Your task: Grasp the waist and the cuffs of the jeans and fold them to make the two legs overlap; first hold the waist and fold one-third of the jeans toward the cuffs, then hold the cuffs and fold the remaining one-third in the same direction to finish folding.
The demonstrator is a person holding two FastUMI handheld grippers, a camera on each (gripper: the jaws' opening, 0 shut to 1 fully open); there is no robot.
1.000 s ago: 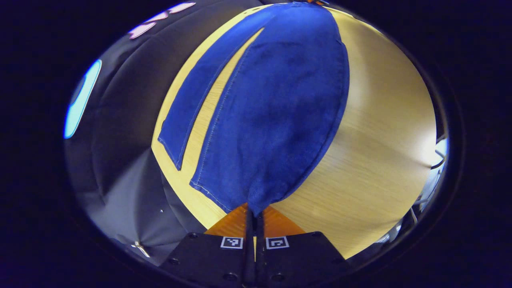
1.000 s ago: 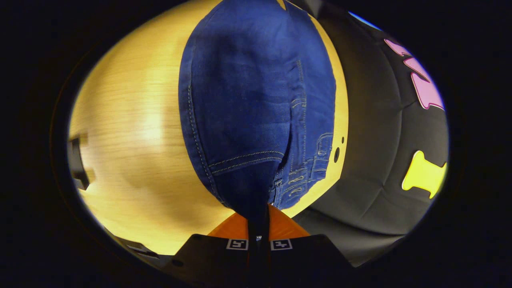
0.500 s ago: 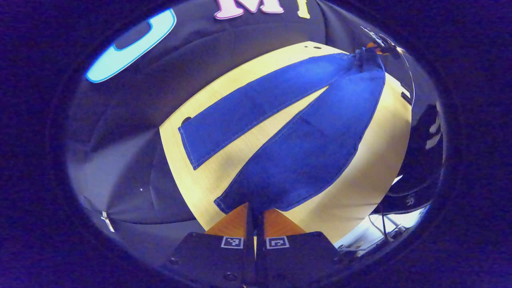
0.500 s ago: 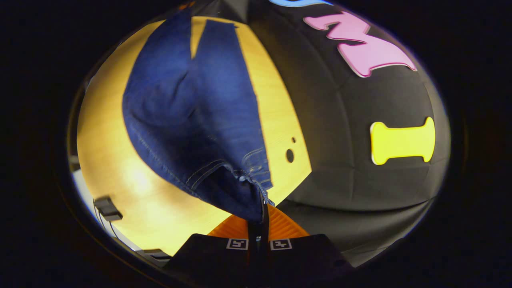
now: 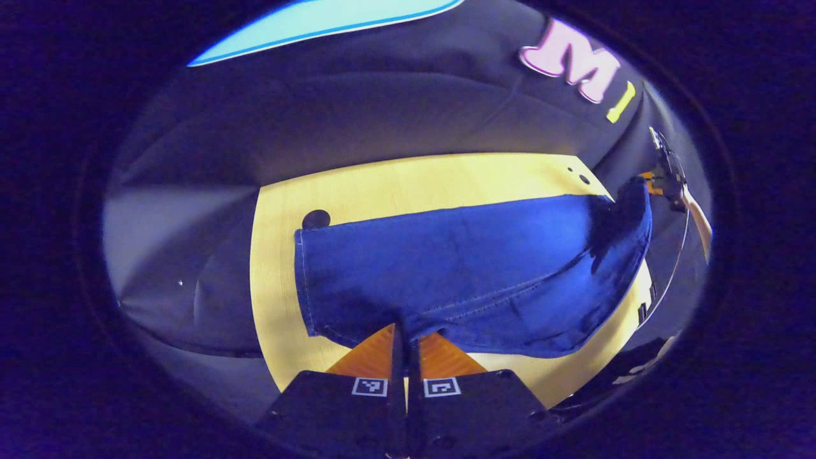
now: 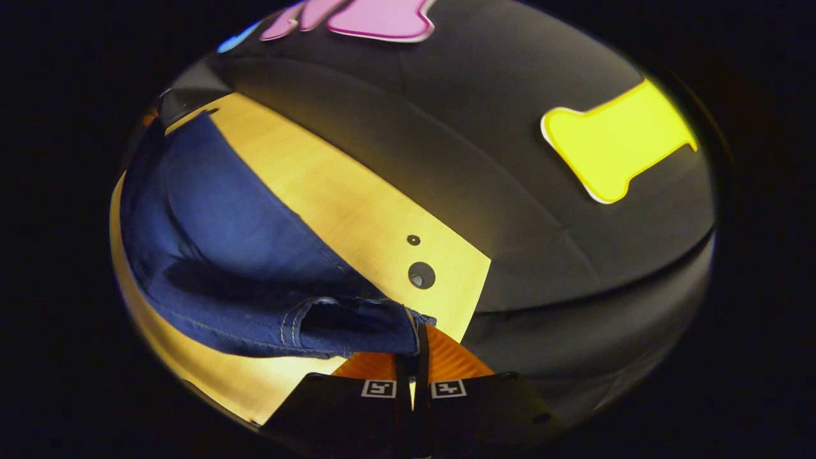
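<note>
Blue jeans [image 5: 472,268] lie lengthwise on the light wooden table [image 5: 408,185], one leg folded over the other. My left gripper [image 5: 403,336] is shut on the cuff end of the upper leg, held just above the table. In the right gripper view the jeans [image 6: 217,255] stretch away to the left, and my right gripper [image 6: 414,331] is shut on the waist corner [image 6: 376,322]. In the left gripper view the right gripper [image 5: 660,182] shows far off at the waist end, with a hand [image 5: 698,220] behind it.
The table [image 6: 357,210] has two small dark holes [image 6: 421,275] near its right corner and one hole [image 5: 315,218] near the cuff end. The black cloth wall stands close behind the table's far edge. Cables [image 5: 637,366] hang off the table's near side.
Both grippers swung the lifted leg and waist half across toward the far edge. The two legs, spread apart a second ago, now overlap. Both stay shut on the jeans.
</note>
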